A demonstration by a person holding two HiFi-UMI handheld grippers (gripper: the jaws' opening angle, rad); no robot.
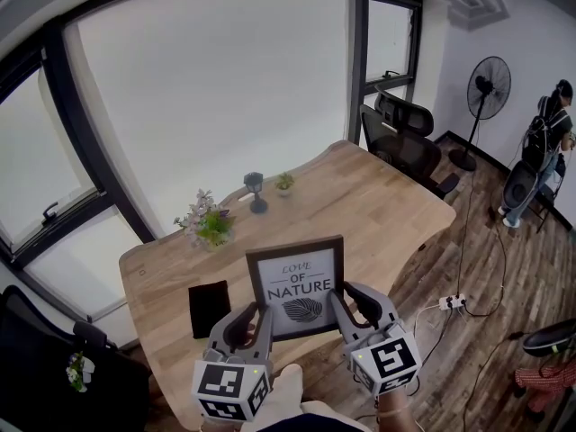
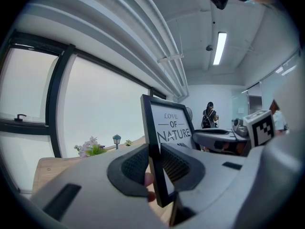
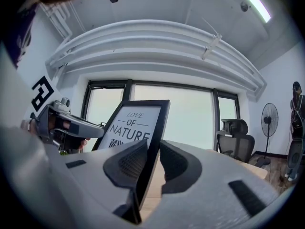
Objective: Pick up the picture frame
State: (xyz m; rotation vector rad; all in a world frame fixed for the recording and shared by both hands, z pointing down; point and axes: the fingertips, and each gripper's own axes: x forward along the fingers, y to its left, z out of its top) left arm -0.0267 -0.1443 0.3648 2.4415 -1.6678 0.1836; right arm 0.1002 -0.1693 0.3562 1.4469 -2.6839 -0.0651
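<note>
Here the frame (image 1: pixel 296 288) hung upright above the table (image 1: pixel 378 205), clear of it, the left gripper (image 1: pixel 261 324) clamped on its left edge and the right gripper (image 1: pixel 338 310) clamped on its right edge.

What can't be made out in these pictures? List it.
- Bottom edge of the picture frame, head view: hidden behind the left gripper and right gripper, so clearance above the table is unknowable.
- The flat black item, head view: too dark to identify.
- Back of the frame: no view shows it.
</note>
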